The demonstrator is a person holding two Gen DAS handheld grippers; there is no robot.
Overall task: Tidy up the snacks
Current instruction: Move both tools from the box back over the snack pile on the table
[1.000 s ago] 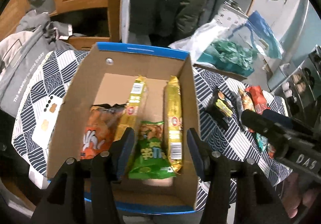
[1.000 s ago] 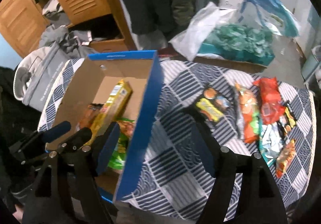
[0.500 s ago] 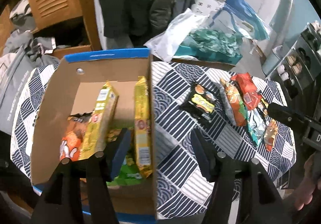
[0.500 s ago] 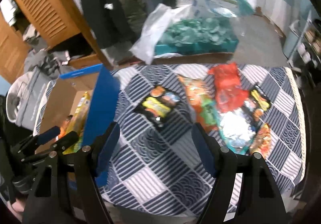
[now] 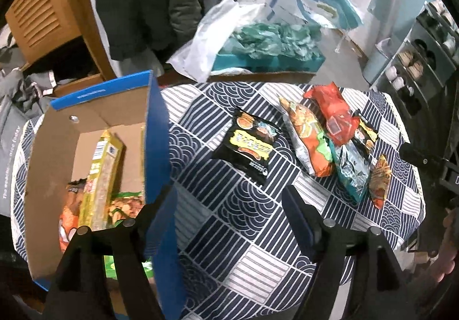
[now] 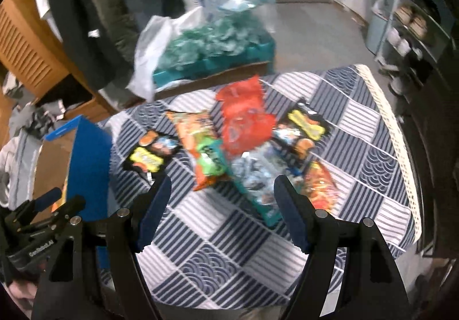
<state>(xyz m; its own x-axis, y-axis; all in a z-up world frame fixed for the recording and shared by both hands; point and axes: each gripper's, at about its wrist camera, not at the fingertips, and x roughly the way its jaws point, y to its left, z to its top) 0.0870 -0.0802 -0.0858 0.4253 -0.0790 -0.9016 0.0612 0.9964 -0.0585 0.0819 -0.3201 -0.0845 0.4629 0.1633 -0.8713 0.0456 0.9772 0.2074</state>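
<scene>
The left gripper (image 5: pixel 229 205) is hovering with jaws spread wide, gripping nothing, the blue cardboard box (image 5: pixel 156 130) just left of it. The right gripper (image 6: pixel 222 203) is gaping equally empty, snack packets (image 6: pixel 243 142) lying clustered just ahead on the checked tablecloth (image 6: pixel 373 153).

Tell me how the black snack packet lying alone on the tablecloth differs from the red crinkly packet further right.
The black snack packet with yellow lettering lies flat and apart from the others, touching no other snack; the red crinkly packet sits in the pile, overlapping its neighbours. The black one is nearer the blue-edged cardboard box, the red one farther from it. The black one looks smooth, the red one rumpled. Both lie on the patterned tablecloth, outside the box.
</scene>
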